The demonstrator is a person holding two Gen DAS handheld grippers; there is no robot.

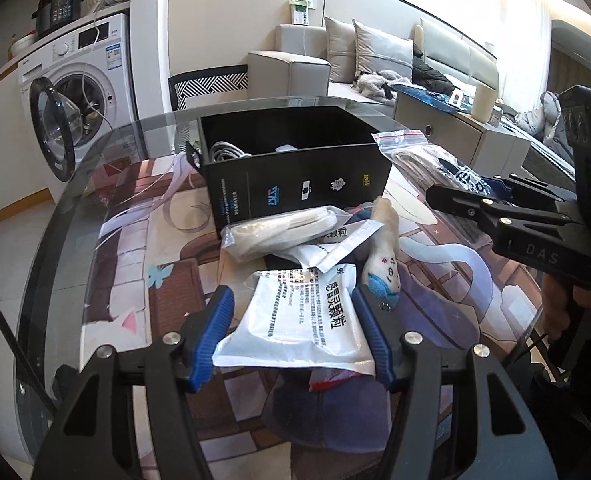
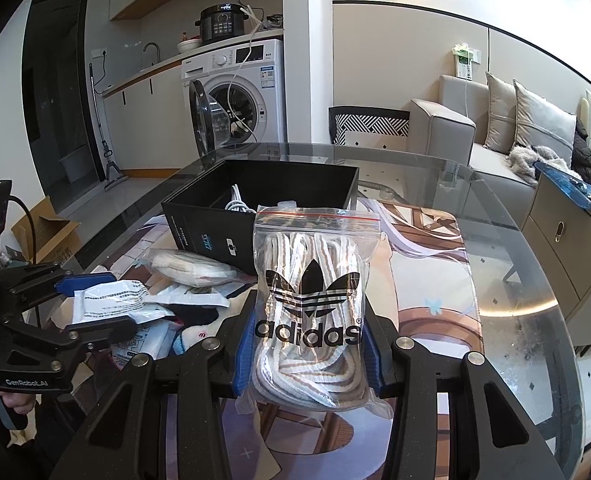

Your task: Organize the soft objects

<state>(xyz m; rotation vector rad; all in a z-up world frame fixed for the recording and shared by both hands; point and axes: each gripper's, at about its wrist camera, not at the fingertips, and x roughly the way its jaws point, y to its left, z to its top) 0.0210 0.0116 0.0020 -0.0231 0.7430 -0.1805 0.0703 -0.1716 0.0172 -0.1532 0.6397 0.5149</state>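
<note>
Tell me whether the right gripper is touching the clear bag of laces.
Touching. The right wrist view shows the right gripper with both blue pads pressed against the sides of the clear bag of laces, holding it upright.

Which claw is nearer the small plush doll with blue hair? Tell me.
Left. The left claw holds a white sachet right beside the plush doll, which lies just past its right finger. The right claw is further off, gripping the zip bag of laces.

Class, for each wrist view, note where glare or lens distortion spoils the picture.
Left wrist view: window light blows out the upper right above the sofa; the glass table edge bows. Right wrist view: glare whitens the top right wall; a bright streak on the table near.
</note>
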